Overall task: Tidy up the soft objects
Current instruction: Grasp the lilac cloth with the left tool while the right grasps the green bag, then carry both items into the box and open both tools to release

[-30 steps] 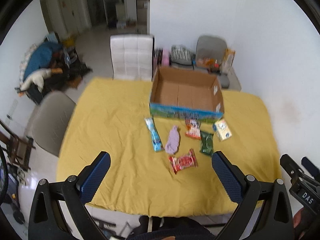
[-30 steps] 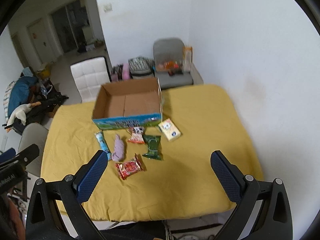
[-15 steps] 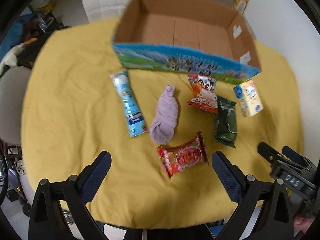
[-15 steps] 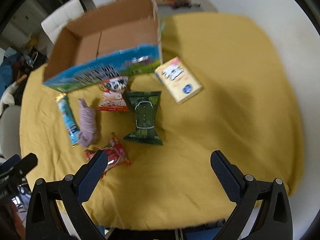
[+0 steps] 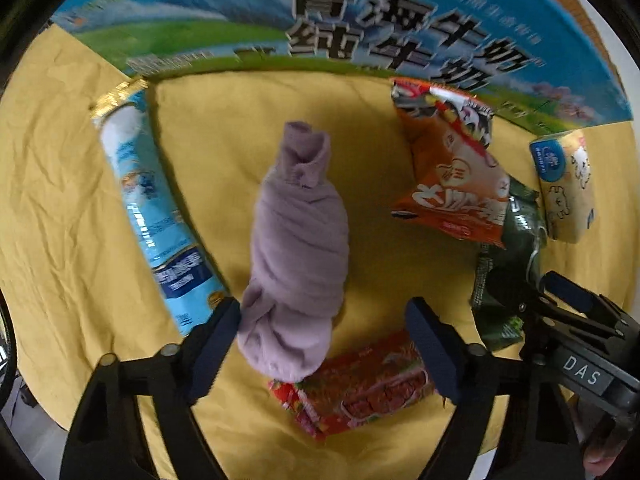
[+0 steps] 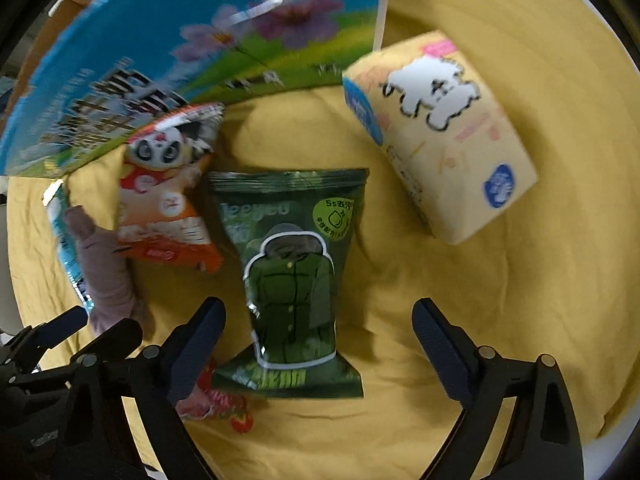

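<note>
A rolled lilac sock point(image 5: 298, 248) lies on the yellow cloth; it also shows in the right wrist view point(image 6: 106, 276). My left gripper point(image 5: 324, 324) is open, low over the cloth, its fingers on either side of the sock's near end. A red snack pack point(image 5: 356, 394) lies just below it. My right gripper point(image 6: 318, 324) is open, its fingers on either side of the lower part of a dark green pouch point(image 6: 294, 280). An orange panda snack bag point(image 6: 168, 196) and a cream tissue pack point(image 6: 440, 136) lie nearby.
A cardboard milk box with a blue printed front point(image 5: 320, 20) stands just behind the items; it also shows in the right wrist view point(image 6: 180, 52). A light blue long packet point(image 5: 156, 216) lies left of the sock. The yellow cloth point(image 6: 540, 280) stretches right.
Both grippers have come down and forward from high above the table to just over the items. The left now brackets the sock and the right the green pouch.
</note>
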`<state>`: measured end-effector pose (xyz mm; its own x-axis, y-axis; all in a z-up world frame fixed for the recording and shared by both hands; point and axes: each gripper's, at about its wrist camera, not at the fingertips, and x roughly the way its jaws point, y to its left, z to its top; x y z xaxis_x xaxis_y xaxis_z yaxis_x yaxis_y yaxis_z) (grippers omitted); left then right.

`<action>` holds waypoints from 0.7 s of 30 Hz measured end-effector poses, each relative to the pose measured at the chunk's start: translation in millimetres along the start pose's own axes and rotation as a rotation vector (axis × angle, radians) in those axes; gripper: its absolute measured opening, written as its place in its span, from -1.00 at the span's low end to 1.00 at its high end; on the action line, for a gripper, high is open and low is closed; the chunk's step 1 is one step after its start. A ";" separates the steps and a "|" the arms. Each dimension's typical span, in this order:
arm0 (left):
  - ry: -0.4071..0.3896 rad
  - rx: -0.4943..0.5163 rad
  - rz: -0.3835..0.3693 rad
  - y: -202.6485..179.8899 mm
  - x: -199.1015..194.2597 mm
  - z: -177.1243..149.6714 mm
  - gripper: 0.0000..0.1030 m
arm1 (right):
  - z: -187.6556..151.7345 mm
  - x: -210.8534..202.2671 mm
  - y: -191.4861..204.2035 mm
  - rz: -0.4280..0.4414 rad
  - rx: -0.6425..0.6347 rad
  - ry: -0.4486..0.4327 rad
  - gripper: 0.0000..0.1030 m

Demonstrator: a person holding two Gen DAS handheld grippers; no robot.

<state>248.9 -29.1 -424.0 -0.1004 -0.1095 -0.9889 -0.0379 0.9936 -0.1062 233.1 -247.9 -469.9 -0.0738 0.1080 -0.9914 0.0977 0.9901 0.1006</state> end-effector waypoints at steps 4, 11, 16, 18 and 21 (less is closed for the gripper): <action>0.006 0.000 0.019 0.6 13.5 -4.0 0.10 | 0.5 15.7 -3.5 0.001 0.006 0.029 0.44; -0.001 -0.047 0.011 13.3 25.2 -15.5 -0.35 | -3.1 28.5 -0.1 -0.025 -0.006 0.036 0.28; -0.004 -0.090 -0.020 23.6 21.8 -26.8 -0.46 | -7.0 26.8 21.4 -0.038 -0.025 0.046 -0.06; -0.009 -0.101 -0.027 30.1 14.1 -33.2 -0.50 | -10.9 25.9 26.6 -0.037 -0.026 0.045 -0.21; -0.029 -0.101 -0.025 32.3 -1.1 -45.5 -0.52 | -19.7 17.3 30.8 -0.026 -0.018 0.044 -0.28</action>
<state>202.6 1.9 -421.6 -0.0693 -0.1319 -0.9888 -0.1398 0.9827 -0.1213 215.3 -213.8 -482.3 -0.1200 0.0861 -0.9890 0.0774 0.9940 0.0771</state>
